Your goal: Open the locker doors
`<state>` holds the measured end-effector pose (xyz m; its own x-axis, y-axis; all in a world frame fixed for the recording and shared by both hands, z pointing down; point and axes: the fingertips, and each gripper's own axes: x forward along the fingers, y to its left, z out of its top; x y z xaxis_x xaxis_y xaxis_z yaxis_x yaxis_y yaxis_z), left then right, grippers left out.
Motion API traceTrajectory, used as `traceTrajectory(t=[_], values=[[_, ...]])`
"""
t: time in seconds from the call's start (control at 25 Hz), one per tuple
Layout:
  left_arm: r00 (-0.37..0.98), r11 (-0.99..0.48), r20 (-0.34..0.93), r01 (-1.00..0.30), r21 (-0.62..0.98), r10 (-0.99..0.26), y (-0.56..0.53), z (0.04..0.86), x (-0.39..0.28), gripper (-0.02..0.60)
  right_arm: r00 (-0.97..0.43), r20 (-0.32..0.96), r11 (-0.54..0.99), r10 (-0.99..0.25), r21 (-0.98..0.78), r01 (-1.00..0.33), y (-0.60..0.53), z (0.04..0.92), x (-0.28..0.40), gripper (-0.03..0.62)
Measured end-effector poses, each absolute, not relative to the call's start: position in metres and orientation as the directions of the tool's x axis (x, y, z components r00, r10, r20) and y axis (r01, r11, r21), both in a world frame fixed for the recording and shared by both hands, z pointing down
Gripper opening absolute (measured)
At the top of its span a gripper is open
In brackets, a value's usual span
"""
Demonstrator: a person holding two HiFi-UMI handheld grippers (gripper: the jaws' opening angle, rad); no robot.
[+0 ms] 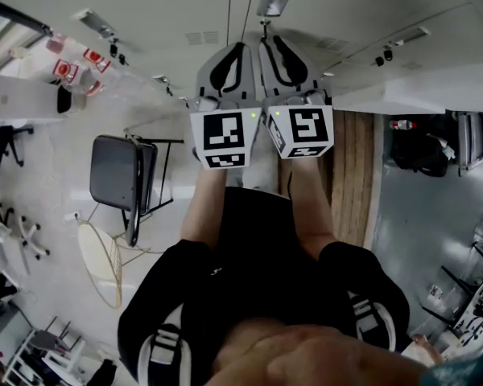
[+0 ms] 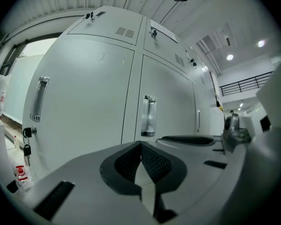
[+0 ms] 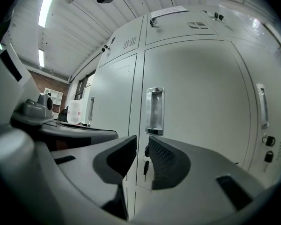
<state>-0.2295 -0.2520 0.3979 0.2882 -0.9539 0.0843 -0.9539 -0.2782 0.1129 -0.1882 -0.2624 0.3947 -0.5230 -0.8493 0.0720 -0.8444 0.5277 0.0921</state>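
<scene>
Lockers [image 3: 192, 107] closed across the upper frame; left hand-held gripper [image 2: 141, 144] pressed together, right hand-held gripper [image 3: 142, 149] slightly apart, empty; black chair [image 1: 117, 171] left on pale floor [image 1: 56, 207].

The left forearm [image 1: 203, 206] and the right forearm [image 1: 311, 203] reached forward side by side, bare below black sleeves [image 1: 181, 265]. The left hand-held gripper [image 1: 238, 48] and the right hand-held gripper [image 1: 270, 45] pointed level, close together, with their marker cubes [image 1: 221, 137] abreast. The left one's jaws met at the tips with nothing between them. The right one's jaws stood slightly apart and gripped nothing.
</scene>
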Motion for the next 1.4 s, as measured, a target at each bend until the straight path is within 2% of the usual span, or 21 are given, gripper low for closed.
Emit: traceTrajectory(t=[0.4, 1.04, 1.4], values=[[0.283, -0.272, 0.089, -0.955, 0.117, -0.955, -0.257, 0.399, -0.242, 0.011, -0.439, 0.131, 0.453, -0.889, 0.115, -0.884, -0.279, 0.41, -0.19, 0.078], [0.267, -0.254, 0.106, -0.959, 0.127, -0.958, -0.265, 0.406, -0.259, 0.011, -0.402, 0.16, 0.417, -0.902, 0.075, -0.906, -0.291, 0.419, -0.191, 0.04], [0.254, -0.24, 0.092, -0.961, 0.138, -0.963, -0.265, 0.401, -0.264, 0.011, -0.435, 0.139, 0.415, -0.89, -0.149, -0.897, -0.291, 0.42, -0.185, 0.038]])
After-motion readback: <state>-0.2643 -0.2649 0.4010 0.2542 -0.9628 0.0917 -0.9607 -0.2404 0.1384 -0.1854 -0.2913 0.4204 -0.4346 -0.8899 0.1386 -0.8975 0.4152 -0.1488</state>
